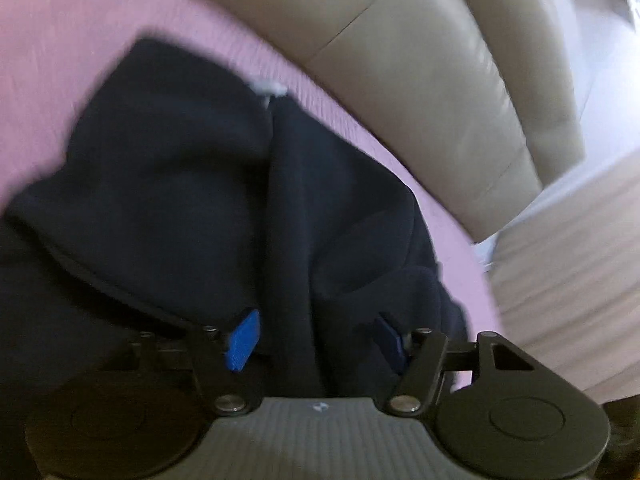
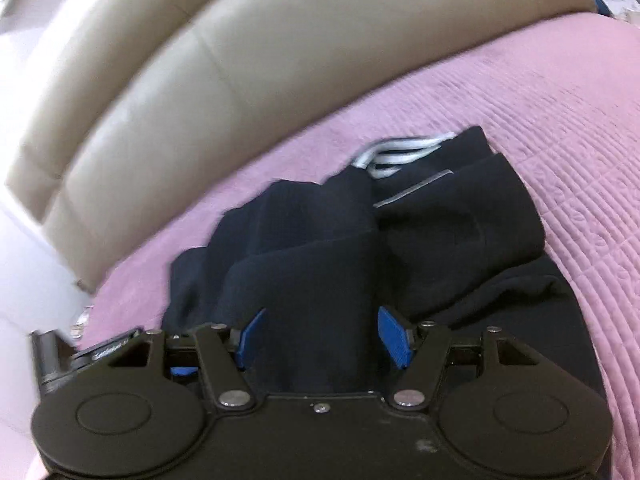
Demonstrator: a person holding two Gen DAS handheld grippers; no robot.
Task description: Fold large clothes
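A dark navy garment [image 1: 180, 184] lies bunched on a pink quilted bedspread [image 1: 60, 60]. My left gripper [image 1: 316, 340] is open, its blue pads [image 1: 242, 344] wide apart with a ridge of the navy cloth lying between them. In the right wrist view the same garment [image 2: 320, 248] is heaped on the bedspread [image 2: 540, 120], with white-striped trim [image 2: 400, 152] at its far end. My right gripper [image 2: 322, 336] is open too, with its blue pads [image 2: 394, 336] on either side of a fold of the cloth.
A beige padded leather headboard [image 1: 420, 80] runs along the far edge of the bed and also shows in the right wrist view [image 2: 180, 60]. Pale floor [image 1: 580, 260] lies beyond the bed's right edge. Part of the other gripper [image 2: 60, 352] shows at the lower left.
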